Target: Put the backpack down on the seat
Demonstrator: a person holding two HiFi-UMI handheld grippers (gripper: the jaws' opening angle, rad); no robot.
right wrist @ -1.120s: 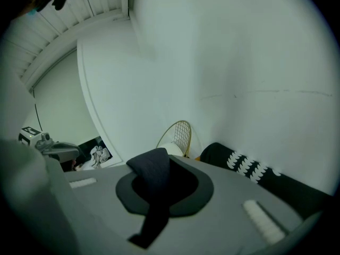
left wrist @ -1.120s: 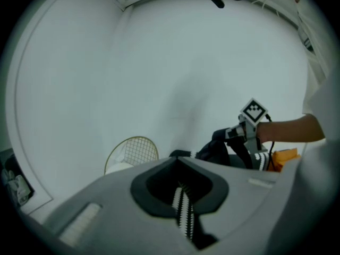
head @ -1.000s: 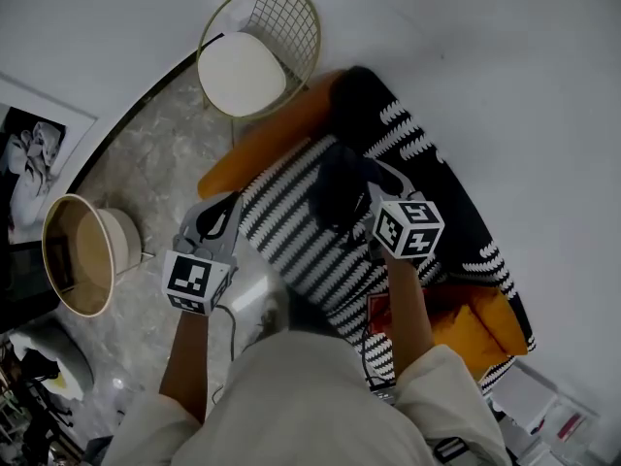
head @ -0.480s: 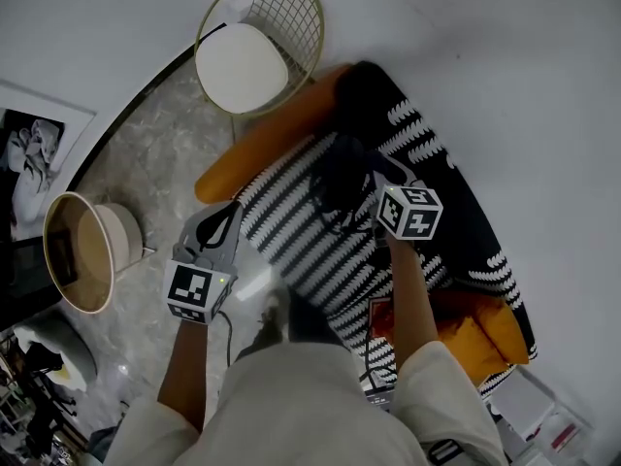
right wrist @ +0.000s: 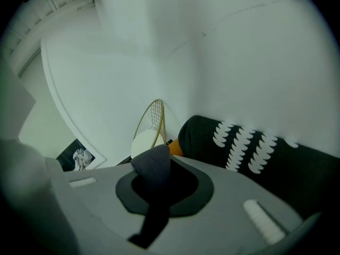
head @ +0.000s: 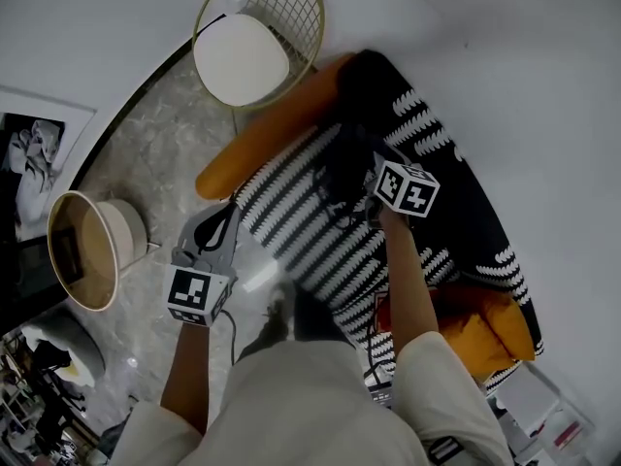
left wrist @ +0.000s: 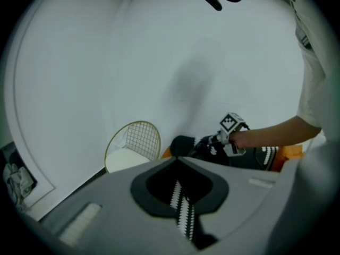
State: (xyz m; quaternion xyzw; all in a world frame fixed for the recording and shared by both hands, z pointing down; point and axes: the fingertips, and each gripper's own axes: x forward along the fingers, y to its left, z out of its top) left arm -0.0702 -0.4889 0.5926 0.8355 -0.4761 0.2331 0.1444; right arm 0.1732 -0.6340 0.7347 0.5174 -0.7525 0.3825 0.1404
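Note:
The dark backpack (head: 340, 175) hangs low over the black-and-white striped seat (head: 291, 216) of a sofa; whether it touches the seat I cannot tell. My right gripper (head: 364, 171) is shut on a dark strap (right wrist: 151, 169) of the backpack, which runs up between its jaws in the right gripper view. My left gripper (head: 226, 216) is off the sofa's front edge, over the floor, shut with nothing in it. Through the narrow slit of the left gripper (left wrist: 180, 198) I see striped fabric beyond. The right gripper (left wrist: 218, 141) also shows there, at the sofa.
An orange bolster (head: 262, 139) lies along the sofa's near end and an orange cushion (head: 485, 323) at the other. A wire chair with a white pad (head: 243, 56) stands beyond. A round basket (head: 82, 250) and a framed picture (head: 29, 153) are on the marble floor at left.
My right gripper has carried the backpack down and further in toward the sofa's back. The left gripper has sunk slightly and stays beside the seat's edge.

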